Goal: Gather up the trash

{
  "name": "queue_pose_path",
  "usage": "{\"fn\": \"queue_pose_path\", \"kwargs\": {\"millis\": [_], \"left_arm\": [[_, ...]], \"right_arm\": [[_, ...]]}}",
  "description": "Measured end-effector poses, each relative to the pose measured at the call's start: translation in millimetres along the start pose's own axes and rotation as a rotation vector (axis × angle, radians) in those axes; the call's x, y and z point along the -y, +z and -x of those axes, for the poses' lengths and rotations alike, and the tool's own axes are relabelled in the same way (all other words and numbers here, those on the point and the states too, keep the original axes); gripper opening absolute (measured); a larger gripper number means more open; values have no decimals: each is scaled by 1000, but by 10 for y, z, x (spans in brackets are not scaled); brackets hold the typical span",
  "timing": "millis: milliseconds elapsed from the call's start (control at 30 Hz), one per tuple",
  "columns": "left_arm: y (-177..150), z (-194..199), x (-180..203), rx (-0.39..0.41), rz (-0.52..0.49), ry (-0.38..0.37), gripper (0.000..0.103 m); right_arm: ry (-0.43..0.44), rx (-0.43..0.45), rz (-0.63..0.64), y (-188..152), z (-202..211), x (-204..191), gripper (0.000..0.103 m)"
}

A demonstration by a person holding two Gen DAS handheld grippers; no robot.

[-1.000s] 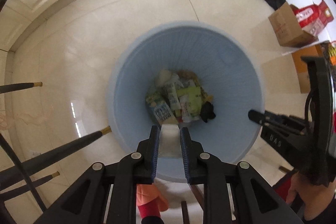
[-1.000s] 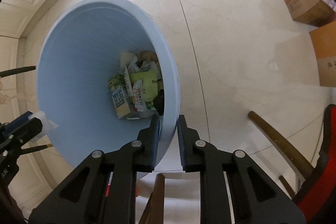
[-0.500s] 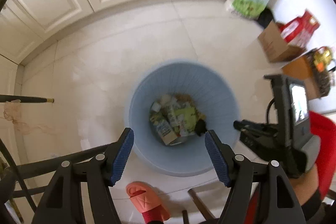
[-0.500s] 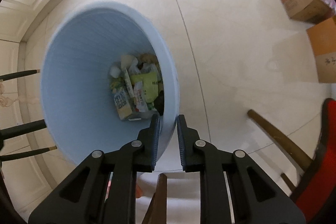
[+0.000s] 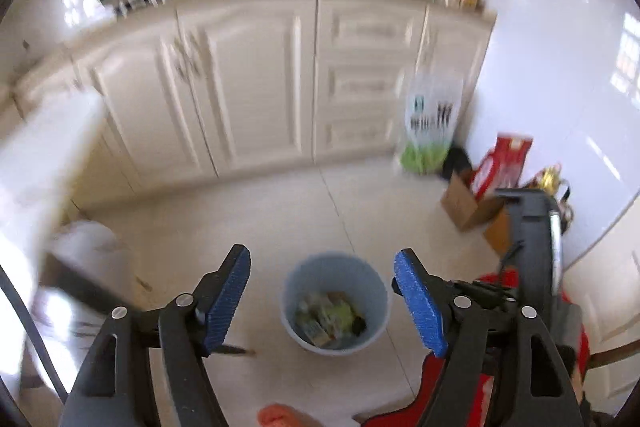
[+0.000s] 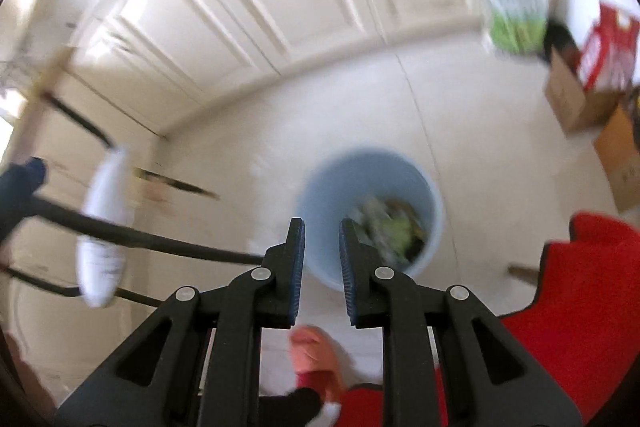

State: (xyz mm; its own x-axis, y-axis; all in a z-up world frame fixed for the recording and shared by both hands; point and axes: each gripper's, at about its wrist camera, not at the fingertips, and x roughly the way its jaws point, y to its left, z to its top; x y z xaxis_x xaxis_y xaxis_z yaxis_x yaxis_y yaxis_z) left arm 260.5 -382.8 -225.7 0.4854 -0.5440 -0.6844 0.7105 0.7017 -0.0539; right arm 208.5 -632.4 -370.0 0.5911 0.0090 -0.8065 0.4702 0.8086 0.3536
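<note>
My left tongs [image 5: 322, 301] gape wide and empty, my right tongs [image 6: 322, 269] narrowly parted and empty, above the bin [image 5: 335, 309] at lower centre, whose wrappers [image 5: 328, 319] look light and crumply, best pinched by an edge

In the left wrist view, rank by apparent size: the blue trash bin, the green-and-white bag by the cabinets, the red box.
1. Blue trash bin
2. Green-and-white bag, close to the bin, blurred and farther off
3. Red box, partly hidden
</note>
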Motion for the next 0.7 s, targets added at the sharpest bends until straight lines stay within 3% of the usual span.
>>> {"fn": "queue_pose_path", "kwargs": {"millis": [67,133,200,267,400,600,700], "left_arm": [[-47,517,-18,77,6,16,77],[-136,1115,-96,157,20,46,87],[-249,1711,-210,229,39,85,92],[-407,2266,-313,305,70,140,95],[-776,3179,-478,414,129,223,102],[-1418,4131,-609,535,216,358,102],[-1720,4431,-508,548,219,435,102]], "right_arm": [[19,90,61,3,459,-389,26],[39,183,126,-6,889,-824,50],[49,267,201,-31,1292,-1277,65],[71,343,273,-75,1648,-1747,71],[163,468,405,-253,2299,-2611,93],[209,555,522,-474,2791,-3413,103],[210,588,568,-641,2921,-3676,103]]}}
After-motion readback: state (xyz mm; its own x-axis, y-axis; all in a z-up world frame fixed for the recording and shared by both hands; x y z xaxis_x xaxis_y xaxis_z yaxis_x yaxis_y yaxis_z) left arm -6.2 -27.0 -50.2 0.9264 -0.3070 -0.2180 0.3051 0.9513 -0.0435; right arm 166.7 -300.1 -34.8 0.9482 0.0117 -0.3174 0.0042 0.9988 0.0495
